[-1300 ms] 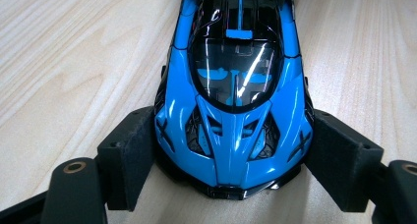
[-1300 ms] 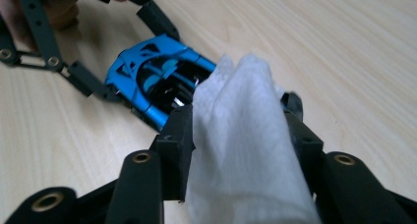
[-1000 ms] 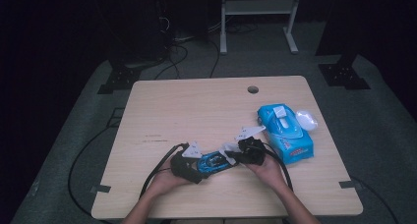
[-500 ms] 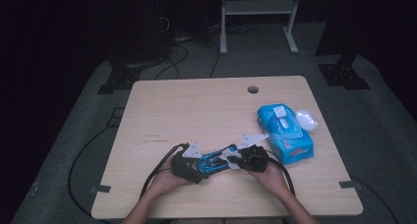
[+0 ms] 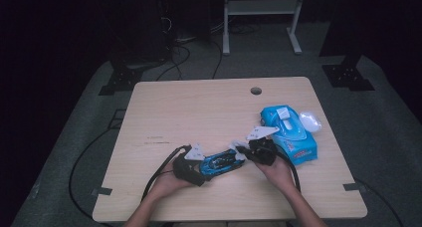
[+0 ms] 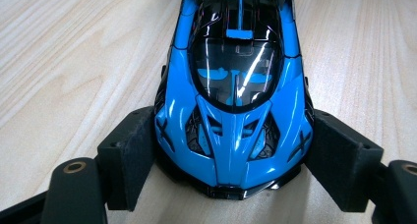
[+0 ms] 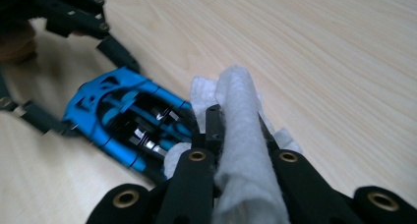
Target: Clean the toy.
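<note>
A blue toy sports car (image 6: 235,94) is clamped by its nose between the pads of the left gripper (image 6: 231,160), near the table's (image 5: 199,112) near edge. A white wipe (image 7: 241,150) is pinched in the right gripper (image 7: 241,135), whose jaws have just closed on it, touching the car's rear. A blue wipes pack (image 5: 291,130) lies to the right.

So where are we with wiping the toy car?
Done: a white wipe is out of the blue wipe pack and clamped in the right tongs. In hand: the left tongs grip the blue toy car at its nose while the wipe meets its rear end. Left: apparently most of the wiping, including hood and roof.
</note>
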Motion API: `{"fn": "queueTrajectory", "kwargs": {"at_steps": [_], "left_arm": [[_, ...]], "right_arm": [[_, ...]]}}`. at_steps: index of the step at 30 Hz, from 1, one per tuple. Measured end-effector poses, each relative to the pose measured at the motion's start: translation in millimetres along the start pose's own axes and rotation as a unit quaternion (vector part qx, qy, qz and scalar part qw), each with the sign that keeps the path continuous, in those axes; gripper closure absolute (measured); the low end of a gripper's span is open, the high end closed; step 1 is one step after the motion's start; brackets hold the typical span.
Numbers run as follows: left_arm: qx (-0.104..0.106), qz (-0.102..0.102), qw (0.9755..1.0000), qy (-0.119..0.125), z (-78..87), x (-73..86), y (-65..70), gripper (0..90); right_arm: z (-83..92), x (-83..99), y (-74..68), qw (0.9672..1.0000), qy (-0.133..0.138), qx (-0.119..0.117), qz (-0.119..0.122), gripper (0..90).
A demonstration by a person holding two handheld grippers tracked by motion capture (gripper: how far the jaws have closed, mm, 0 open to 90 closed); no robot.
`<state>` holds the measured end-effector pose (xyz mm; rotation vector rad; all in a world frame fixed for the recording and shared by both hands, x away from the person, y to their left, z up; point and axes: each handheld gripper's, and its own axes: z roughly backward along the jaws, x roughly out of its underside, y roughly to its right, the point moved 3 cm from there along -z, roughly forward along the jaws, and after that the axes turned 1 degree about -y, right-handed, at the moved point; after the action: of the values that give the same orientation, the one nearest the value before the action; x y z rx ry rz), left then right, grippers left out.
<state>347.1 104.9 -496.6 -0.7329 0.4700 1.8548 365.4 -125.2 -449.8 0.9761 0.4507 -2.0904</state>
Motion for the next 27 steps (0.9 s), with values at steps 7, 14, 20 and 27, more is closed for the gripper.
{"fn": "queueTrajectory", "kwargs": {"at_steps": [7, 14, 20, 27], "left_arm": [[0.003, 0.002, 1.0000, -0.001, 0.6, 0.5, -0.6, 23.9], [0.002, -0.001, 1.0000, -0.002, 0.1, -0.2, -0.7, 23.9], [0.001, -0.001, 1.0000, -0.001, 0.1, 0.2, -0.7, 23.9], [0.002, 0.003, 1.0000, 0.005, -0.2, 0.7, -0.4, 23.9]], "right_arm": [[-31.4, -1.6, -1.4, 0.9995, -0.027, -0.015, -0.001, 83.8], [-14.0, 0.9, 7.9, 0.9998, -0.018, 0.010, -0.006, 83.9], [-17.9, 0.4, 5.6, 0.9998, -0.020, 0.005, -0.006, 83.8], [8.1, 21.4, 11.7, 0.9994, -0.026, -0.006, -0.023, 83.9]]}}
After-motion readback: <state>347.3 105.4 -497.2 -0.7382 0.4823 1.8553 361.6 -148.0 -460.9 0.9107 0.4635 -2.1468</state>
